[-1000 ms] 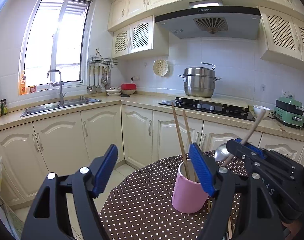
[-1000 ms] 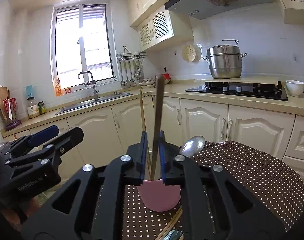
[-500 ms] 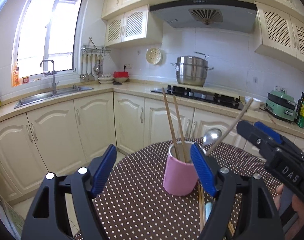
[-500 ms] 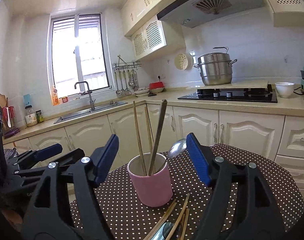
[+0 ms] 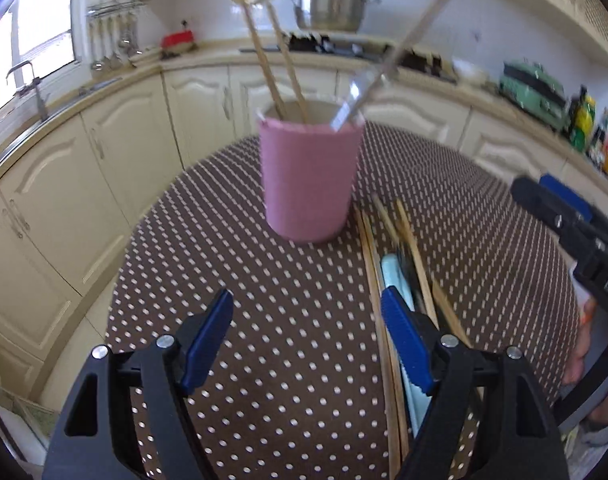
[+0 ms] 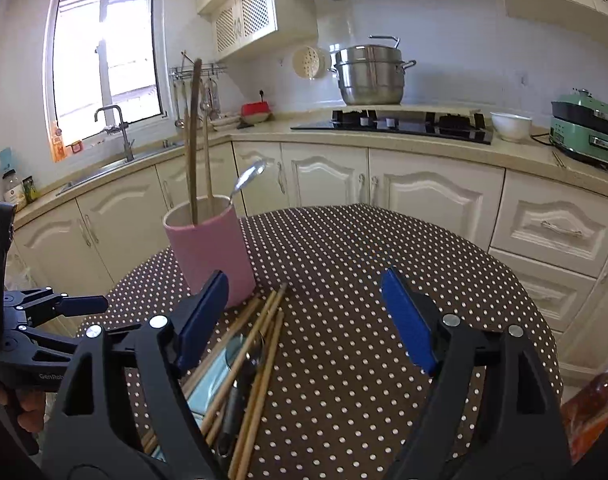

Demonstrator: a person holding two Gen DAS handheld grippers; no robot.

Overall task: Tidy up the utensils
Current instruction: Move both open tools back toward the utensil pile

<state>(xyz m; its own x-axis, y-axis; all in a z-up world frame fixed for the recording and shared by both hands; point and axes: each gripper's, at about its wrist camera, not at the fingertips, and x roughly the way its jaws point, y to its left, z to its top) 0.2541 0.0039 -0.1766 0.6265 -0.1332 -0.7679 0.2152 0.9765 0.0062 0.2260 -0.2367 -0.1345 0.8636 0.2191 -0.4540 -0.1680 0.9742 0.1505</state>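
Note:
A pink cup (image 5: 310, 178) stands on the brown dotted round table (image 5: 231, 280). It holds two wooden chopsticks (image 5: 281, 56) and a metal spoon (image 5: 368, 88), bowl end up. It also shows in the right wrist view (image 6: 209, 250). Several loose chopsticks (image 5: 412, 256) and a light blue-handled utensil (image 5: 396, 284) lie on the table beside the cup, also seen in the right wrist view (image 6: 259, 356). My left gripper (image 5: 308, 344) is open and empty, just left of that pile. My right gripper (image 6: 304, 320) is open and empty above the pile.
Cream kitchen cabinets and a counter ring the table. On the counter stand a steel pot (image 6: 370, 76) on the hob, a white bowl (image 6: 510, 126), a green appliance (image 6: 586, 134) and a sink (image 6: 111, 162) under the window.
My right gripper opened and let go of the chopstick, which now stands in the cup. Both grippers pulled back and tilted down toward the loose utensils.

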